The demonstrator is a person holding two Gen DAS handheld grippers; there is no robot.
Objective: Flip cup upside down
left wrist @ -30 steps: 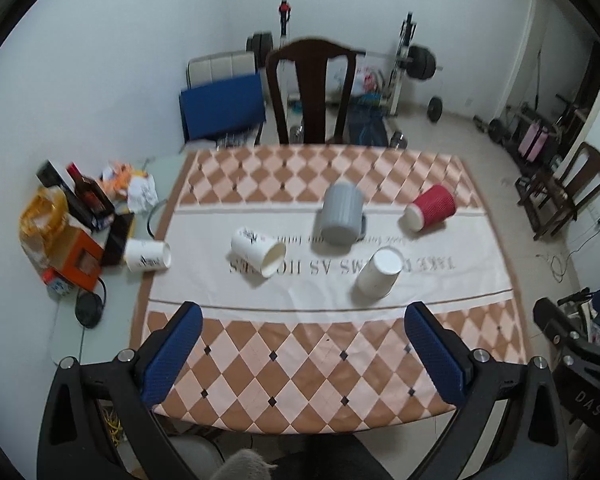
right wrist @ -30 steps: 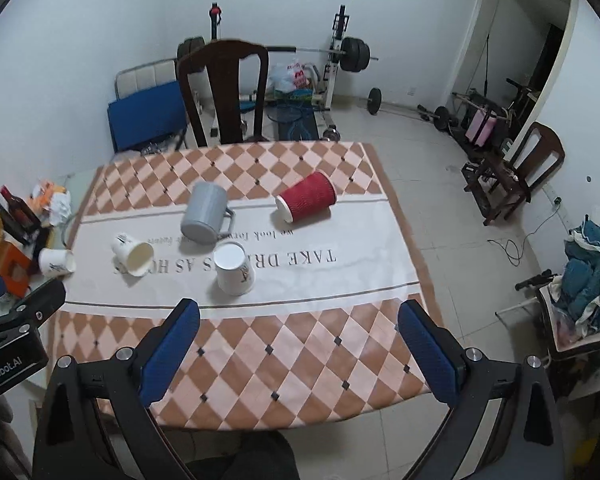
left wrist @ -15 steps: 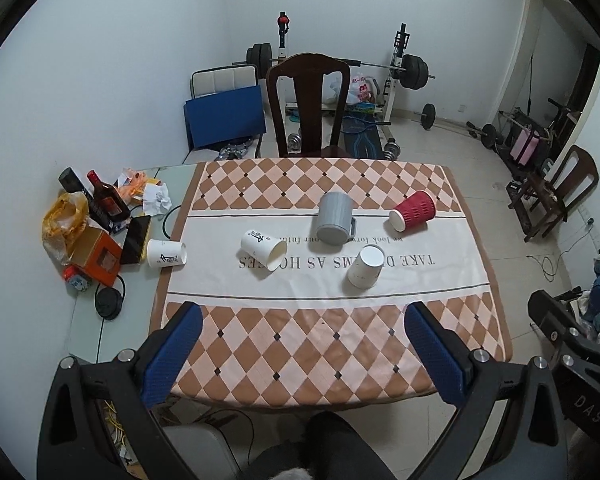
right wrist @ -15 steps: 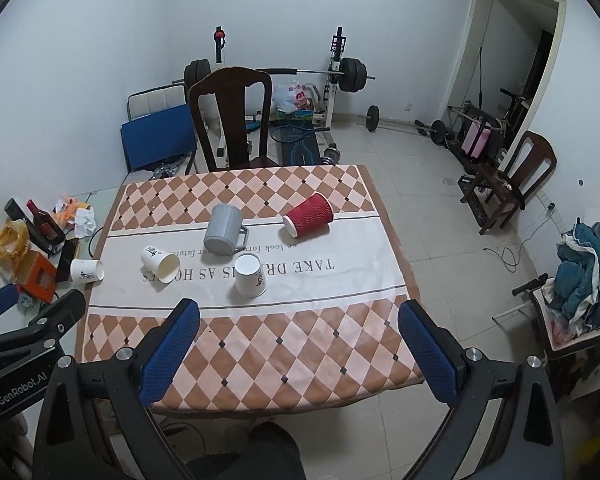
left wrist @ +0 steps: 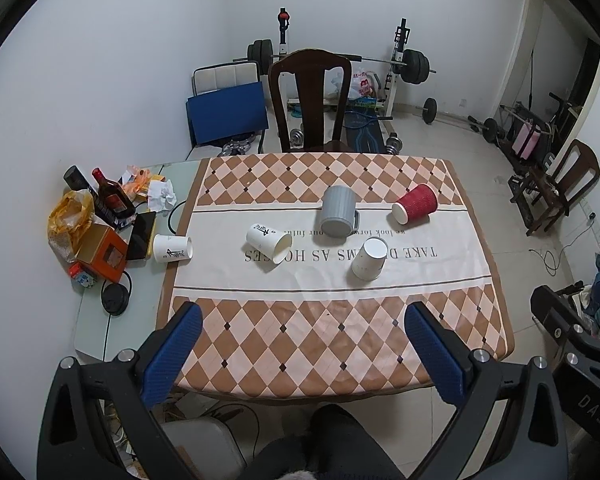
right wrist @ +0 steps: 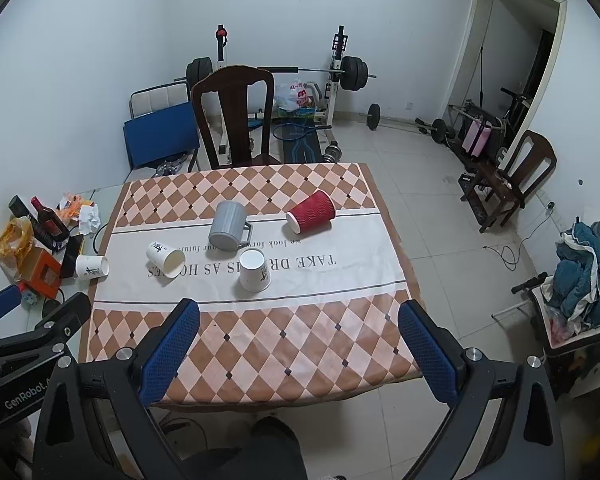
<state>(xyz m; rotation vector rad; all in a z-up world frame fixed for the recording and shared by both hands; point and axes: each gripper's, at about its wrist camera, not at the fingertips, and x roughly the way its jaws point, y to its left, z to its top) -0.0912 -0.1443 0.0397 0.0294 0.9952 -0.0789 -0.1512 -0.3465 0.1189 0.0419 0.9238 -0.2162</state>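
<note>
Several cups are on the checkered tablecloth (left wrist: 300, 340). A white paper cup (left wrist: 369, 259) (right wrist: 254, 270) stands upside down. Another white paper cup (left wrist: 269, 243) (right wrist: 166, 259) lies on its side, as does a third (left wrist: 173, 249) (right wrist: 92, 266) at the cloth's left edge. A grey mug (left wrist: 338, 216) (right wrist: 228, 226) and a red ribbed cup (left wrist: 415, 209) (right wrist: 311, 217) lie on their sides. My left gripper (left wrist: 303, 322) and right gripper (right wrist: 298, 318) are open and empty, high above the table's near edge, far from the cups.
Clutter sits on the table's left end: a bottle (left wrist: 110, 196), an orange box (left wrist: 102, 252), a phone (left wrist: 142, 236), tissues. A dark wooden chair (left wrist: 310, 104) stands at the far side. Weights and a barbell rack fill the back; another chair (right wrist: 512, 180) stands right.
Both grippers have pulled back and up from the table, so the cups look smaller and more of the room shows. The cups have not moved.
</note>
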